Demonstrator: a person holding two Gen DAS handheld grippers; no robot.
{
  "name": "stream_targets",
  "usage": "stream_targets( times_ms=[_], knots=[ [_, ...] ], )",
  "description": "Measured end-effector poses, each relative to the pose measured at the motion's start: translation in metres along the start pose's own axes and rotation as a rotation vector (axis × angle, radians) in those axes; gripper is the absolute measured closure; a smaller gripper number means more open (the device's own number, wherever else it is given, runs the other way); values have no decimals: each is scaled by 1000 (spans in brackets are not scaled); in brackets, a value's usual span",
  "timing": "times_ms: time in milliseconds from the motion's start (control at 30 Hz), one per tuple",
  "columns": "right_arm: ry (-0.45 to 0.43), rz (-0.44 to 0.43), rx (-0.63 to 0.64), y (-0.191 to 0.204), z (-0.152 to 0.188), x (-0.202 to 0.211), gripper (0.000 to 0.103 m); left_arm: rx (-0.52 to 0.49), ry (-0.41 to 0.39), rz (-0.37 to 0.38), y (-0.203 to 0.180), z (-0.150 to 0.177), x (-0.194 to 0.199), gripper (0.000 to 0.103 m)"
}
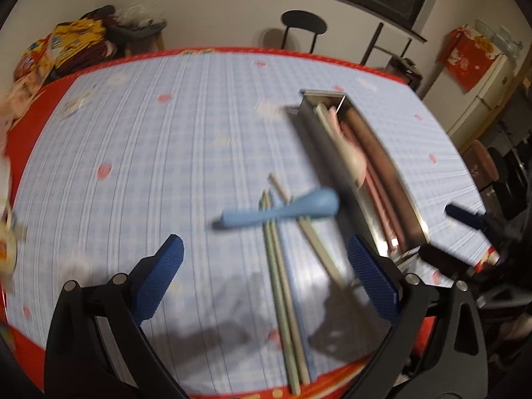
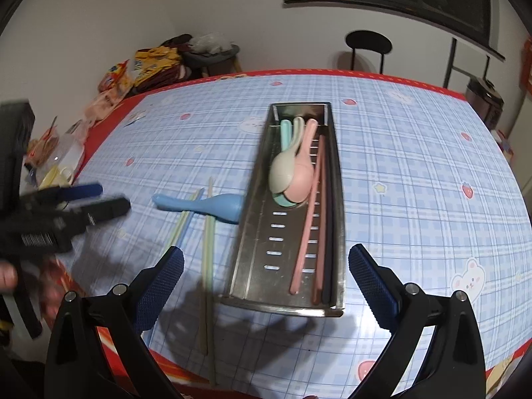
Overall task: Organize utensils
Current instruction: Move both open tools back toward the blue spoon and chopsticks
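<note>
1. Nearest: both sets of tongs stand wide apart, nothing between the pads. Left tongs hang over the loose chopsticks; right tongs sit over the near end of the metal tray.
2. Just beyond the left tongs, on the table: a pair of pale green chopsticks running toward the near edge, and a beige pair beside them, angled toward the tray. The left view is blurred, so exact contact between the sticks is hard to judge.
3. Across both pairs lies the blue spoon — handle to the left, bowl close beside the tray's long wall.
4. In the tray: three spoons nested together, white, pink and a teal one mostly underneath, plus pink chopsticks and a darker pair along the right wall.
5. Far: a black chair behind the table and snack bags at the far left corner.
6. Step in hand, as I judge it: between picks — part of the set is stowed; spoon and two chopstick pairs remain outside.
7. Next move, my read: take the blue spoon first, since it rests on top. Left tongs need to come down on its handle and close squarely; the chopsticks underneath may roll when it lifts.
</note>
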State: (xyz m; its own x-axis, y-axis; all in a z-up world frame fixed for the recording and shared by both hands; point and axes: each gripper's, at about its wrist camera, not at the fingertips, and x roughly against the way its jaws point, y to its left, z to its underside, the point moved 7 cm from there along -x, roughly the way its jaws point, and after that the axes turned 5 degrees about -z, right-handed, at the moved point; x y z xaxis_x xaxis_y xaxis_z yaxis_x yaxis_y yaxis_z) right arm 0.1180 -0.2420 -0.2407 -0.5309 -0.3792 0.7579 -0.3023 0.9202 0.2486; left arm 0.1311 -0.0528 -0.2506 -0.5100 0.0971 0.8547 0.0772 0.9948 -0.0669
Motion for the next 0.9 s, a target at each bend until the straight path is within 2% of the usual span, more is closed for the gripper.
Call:
stream_targets(
  times_ms=[67,133,233,333,433,600,667,700,767,800,867,900],
  knots=[
    [-1,-14,22,6,2,0,6,33,-16,-63,6,18,3,6],
    [4,-23,49,13,5,0,6,67,-10,-89,9,34,3,6],
    [17,-43,81,23,7,-2,6,104,25,-93,16,49,1,6],
    [48,-95,102,34,12,-5,6,144,10,-112,27,50,7,6],
    [91,-93,132,40,20,-8,6,162,10,-118,31,56,10,6],
    [131,-156,90,39,28,-9,9,168,35,-79,25,61,7,6],
    [143,-184,88,40,30,-7,26,166,52,-84,24,64,5,6],
    [155,-187,91,41,33,-8,29,171,55,-85,24,64,4,6],
    [168,-191,97,42,37,-8,48,187,49,-91,27,65,5,6],
    [178,-193,101,43,39,-9,52,195,49,-103,30,66,6,6],
    [193,-193,108,44,43,-12,69,207,55,-114,34,67,5,7],
    [202,-190,115,45,45,-13,72,210,63,-112,34,69,4,7]
  ],
)
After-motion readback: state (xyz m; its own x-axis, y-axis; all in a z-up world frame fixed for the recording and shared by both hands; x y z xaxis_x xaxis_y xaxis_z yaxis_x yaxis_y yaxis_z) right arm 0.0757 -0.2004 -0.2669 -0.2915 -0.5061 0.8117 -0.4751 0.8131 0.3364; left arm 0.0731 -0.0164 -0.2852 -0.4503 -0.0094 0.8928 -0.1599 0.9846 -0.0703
